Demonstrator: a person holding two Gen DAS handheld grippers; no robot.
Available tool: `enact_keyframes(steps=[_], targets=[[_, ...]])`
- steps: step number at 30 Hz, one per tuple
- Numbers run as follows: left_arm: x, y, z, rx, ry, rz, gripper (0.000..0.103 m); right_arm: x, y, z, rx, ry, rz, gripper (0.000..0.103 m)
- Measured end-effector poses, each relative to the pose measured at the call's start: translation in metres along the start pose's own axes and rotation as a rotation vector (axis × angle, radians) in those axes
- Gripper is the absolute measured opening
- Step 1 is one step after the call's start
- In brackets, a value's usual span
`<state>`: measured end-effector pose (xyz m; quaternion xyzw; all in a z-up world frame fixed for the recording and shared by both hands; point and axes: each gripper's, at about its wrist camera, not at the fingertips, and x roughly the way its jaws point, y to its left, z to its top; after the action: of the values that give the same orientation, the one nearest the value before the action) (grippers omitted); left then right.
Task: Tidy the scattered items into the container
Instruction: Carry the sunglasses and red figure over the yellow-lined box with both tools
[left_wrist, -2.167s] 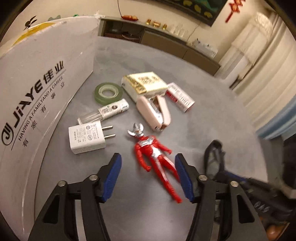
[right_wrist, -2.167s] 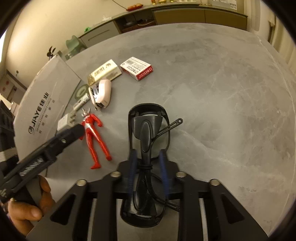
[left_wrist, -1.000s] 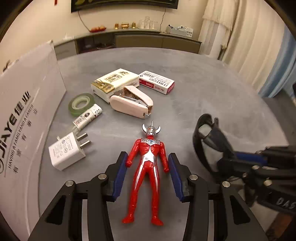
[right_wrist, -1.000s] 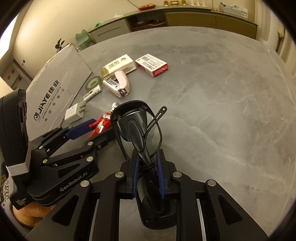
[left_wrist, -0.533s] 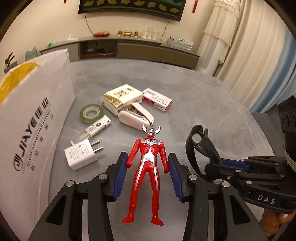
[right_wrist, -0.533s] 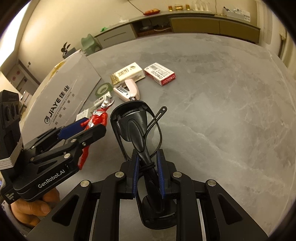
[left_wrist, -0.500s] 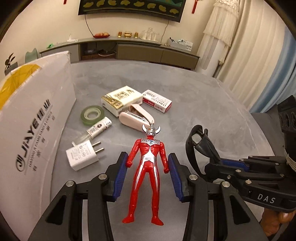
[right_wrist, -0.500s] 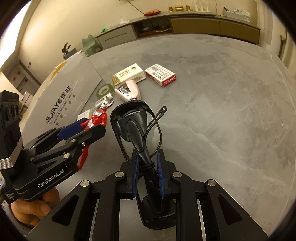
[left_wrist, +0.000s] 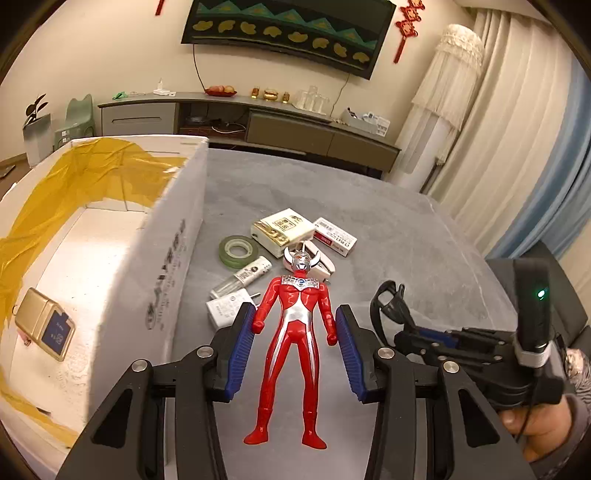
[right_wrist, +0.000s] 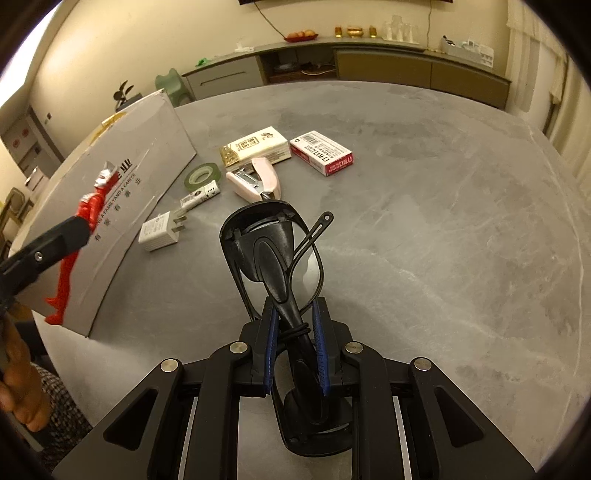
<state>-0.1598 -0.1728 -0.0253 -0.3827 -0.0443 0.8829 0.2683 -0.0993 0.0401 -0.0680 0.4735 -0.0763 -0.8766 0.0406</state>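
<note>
The left gripper (left_wrist: 293, 347) clamps the red toy figure (left_wrist: 293, 332) by its arms, lifted beside the white cardboard box (left_wrist: 162, 266), just outside its near wall. The right gripper (right_wrist: 295, 345) is closed tight on folded black glasses (right_wrist: 275, 258), further from the box. Tape roll (right_wrist: 202, 175), charger plug (right_wrist: 159, 230) and pink stapler (right_wrist: 258, 177) lie on the table (right_wrist: 443, 221) near the box.

Pink stapler (left_wrist: 320, 263): mostly hidden behind red toy figure's (left_wrist: 293, 334) head in left wrist view. White charger (left_wrist: 226, 311): near corner covered by left gripper's (left_wrist: 293, 349) blue pad. Toy figure in right wrist view: torso hidden by gripper finger. Box (left_wrist: 164, 266) lettering blurred, unreadable. Box floor cut by left picture edge. Gold case (left_wrist: 44, 324) label too small to read. Black glasses (right_wrist: 282, 266): lower part hidden between right gripper (right_wrist: 295, 345) pads.
</note>
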Motion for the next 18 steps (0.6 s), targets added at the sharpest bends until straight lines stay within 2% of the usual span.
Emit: enact_keyframes(steps=[10,18], targets=[[0.02,-0.003,-0.001,-0.004,0.02,-0.055,0.046,0.008,0.011,0.007,-0.034,-0.01,-0.001,0.019],[0.019,-0.004,0.008,-0.001,-0.01,-0.078,0.046,-0.007,0.01,0.016,-0.031,-0.065,0.013,0.019]])
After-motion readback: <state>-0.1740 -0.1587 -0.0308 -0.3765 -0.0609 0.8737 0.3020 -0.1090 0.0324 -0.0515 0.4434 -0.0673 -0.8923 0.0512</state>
